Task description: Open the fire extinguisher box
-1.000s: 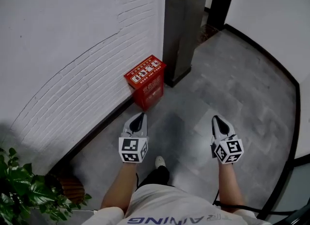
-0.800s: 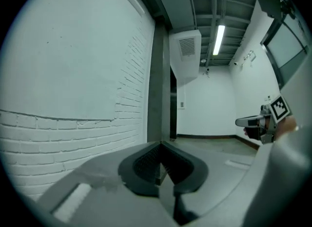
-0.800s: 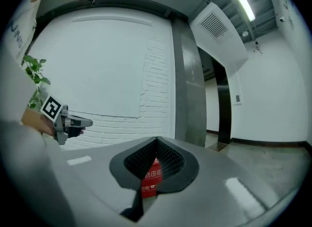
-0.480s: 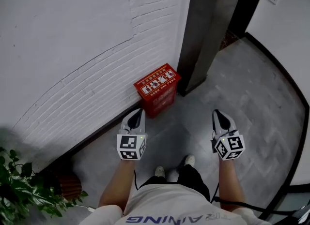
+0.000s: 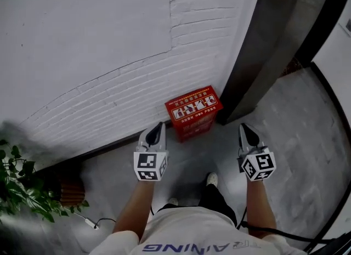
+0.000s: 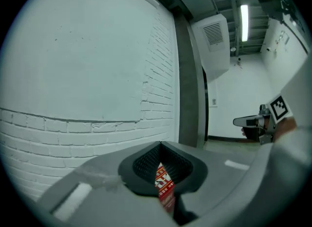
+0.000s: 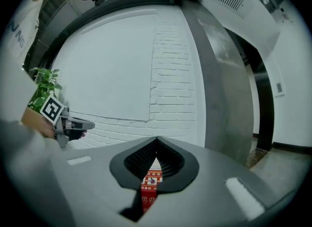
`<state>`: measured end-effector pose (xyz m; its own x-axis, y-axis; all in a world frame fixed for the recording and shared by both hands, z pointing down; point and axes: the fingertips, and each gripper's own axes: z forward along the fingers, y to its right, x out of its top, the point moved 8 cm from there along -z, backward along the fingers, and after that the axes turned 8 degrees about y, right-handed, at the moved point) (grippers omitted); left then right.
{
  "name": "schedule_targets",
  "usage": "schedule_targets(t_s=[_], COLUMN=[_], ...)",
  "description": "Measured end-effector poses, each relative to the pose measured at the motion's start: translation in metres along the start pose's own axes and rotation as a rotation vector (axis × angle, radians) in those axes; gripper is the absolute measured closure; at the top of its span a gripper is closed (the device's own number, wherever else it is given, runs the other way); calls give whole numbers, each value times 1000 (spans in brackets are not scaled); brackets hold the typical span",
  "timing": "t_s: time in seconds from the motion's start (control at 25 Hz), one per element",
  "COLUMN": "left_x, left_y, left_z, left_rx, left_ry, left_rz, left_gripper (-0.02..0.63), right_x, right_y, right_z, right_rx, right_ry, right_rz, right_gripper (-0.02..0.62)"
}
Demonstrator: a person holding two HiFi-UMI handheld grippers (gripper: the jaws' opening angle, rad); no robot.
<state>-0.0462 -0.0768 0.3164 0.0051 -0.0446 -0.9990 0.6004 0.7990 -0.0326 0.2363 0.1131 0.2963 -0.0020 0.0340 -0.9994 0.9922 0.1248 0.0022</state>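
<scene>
The red fire extinguisher box (image 5: 193,111) stands on the grey floor against the white brick wall, lid down, with pictograms on its top. In the head view my left gripper (image 5: 156,131) hovers just left of the box's near corner, jaws together and holding nothing. My right gripper (image 5: 246,132) hangs to the box's right, also shut and empty. In the left gripper view the gripper (image 6: 161,144) shows a sliver of the box (image 6: 164,186) through the gap behind its tips. The right gripper (image 7: 156,138) frames the box (image 7: 150,186) the same way.
A dark grey pillar (image 5: 274,45) rises right beside the box. A potted plant (image 5: 22,185) sits at the left by the wall (image 5: 98,56), with a white plug and cable (image 5: 91,224) on the floor. A person's shoe (image 5: 211,179) is below the box.
The person has walked toward the wall, so the box now lies just ahead, between the two grippers. Both grippers stayed shut and kept their spacing.
</scene>
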Motion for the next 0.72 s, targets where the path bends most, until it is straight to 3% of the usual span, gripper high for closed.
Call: schedule_targets(t_s=[0.36,0.52,0.72], left_x=[1,-12,-24], left_y=[25,18,-7], left_z=[77,93,112], left_rx=[236,310,336], left_ry=[-36,-58,-66], left_rz=[-29,-47,-35], left_gripper=[601,601,601], right_x=[-5,-18,-29], right_y=[110,121,116], right_z=[112,153,192], right_rx=[228,293,311], right_ry=[-55,-84,-104], right_rz=[6,10,-1], right_gripper=[588,588,588])
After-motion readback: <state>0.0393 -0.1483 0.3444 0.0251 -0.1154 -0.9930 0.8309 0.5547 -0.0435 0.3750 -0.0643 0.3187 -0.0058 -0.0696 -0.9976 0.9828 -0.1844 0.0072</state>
